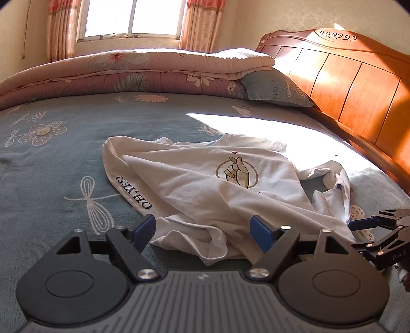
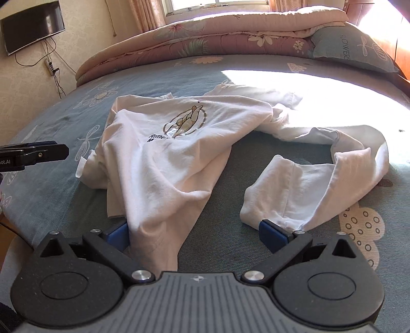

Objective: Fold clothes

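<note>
The shirt [image 1: 194, 184] sleeve reads "OH YES!", the pillow [image 1: 276, 89] "FLOWERS", the right gripper [image 1: 379, 230] "DAS".

folded quilt [image 1: 133, 74], pillow [image 1: 276, 89], wooden headboard [image 1: 346, 84], wall television [image 2: 32, 24]

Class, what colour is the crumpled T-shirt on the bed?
White T-shirt, seen best in the right wrist view.

We note a bed [image 1: 64, 166] with a grey-blue flower-print sheet. Lying on it: a crumpled white shirt [image 1: 194, 184] near the middle, a folded pink quilt [image 1: 133, 74] along the far edge, and a grey-blue pillow [image 1: 276, 89] by the wooden headboard [image 1: 346, 82].
</note>
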Available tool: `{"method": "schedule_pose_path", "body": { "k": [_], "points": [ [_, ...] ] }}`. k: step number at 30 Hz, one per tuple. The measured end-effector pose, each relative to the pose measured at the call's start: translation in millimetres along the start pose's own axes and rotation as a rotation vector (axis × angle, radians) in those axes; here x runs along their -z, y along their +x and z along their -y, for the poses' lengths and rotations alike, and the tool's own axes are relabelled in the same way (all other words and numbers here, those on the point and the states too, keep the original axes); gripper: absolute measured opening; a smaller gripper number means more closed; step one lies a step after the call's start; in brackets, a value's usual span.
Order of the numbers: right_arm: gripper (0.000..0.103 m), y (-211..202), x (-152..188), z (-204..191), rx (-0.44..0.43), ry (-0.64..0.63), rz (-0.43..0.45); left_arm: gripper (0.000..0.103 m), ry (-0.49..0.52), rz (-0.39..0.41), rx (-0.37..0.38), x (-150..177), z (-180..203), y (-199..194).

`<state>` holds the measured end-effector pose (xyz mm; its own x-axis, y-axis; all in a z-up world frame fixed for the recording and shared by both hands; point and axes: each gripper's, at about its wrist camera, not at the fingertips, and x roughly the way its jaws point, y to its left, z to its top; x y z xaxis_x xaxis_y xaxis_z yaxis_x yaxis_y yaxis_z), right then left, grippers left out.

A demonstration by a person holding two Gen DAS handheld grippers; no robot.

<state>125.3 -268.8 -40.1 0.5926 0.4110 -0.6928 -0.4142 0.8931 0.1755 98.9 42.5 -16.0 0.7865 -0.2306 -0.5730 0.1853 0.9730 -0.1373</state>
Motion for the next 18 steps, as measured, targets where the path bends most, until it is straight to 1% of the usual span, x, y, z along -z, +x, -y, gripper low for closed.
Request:
{"method": "schedule_pose_path", "body": {
  "k": [3, 5, 6, 9, 12, 14, 15, 17, 18],
  "points": [
    [0.103, -12, 1, 12, 0.052, 0.02, 0.03, 0.081, 0.002, 0.009, 0.02, -3, 6, -1],
    [0.103, -14, -4, 23, 0.089, 0.059, 0.053, 0.081, 0.017, 0.012, 0.035, -5, 11, -3],
    [0.103, -14, -7, 28, 0.089, 0.083, 0.061, 0.081, 0.027, 0.014, 0.043, -6, 14, -4],
    [0.103, -20, -15, 42, 0.016, 0.163, 0.118, 0.082, 0.046, 0.025, 0.067, -7, 21, -9],
    [0.103, -23, -20, 53, 0.062, 0.229, 0.177, 0.084, 0.047, 0.024, 0.078, -6, 25, -10],
    [0.103, -12, -21, 63, 0.233, 0.259, 0.157, 0.084, 0.048, 0.017, 0.085, -5, 27, -8],
    [0.103, -2, -21, 67, 0.297, 0.259, 0.137, 0.084, 0.049, 0.013, 0.088, -5, 28, -7],
    [0.103, 16, -19, 75, 0.419, 0.257, 0.098, 0.084, 0.049, 0.006, 0.095, -4, 30, -5],
    [0.103, 25, -19, 78, 0.443, 0.26, 0.085, 0.084, 0.051, 0.002, 0.099, -3, 31, -4]
  ]
}}
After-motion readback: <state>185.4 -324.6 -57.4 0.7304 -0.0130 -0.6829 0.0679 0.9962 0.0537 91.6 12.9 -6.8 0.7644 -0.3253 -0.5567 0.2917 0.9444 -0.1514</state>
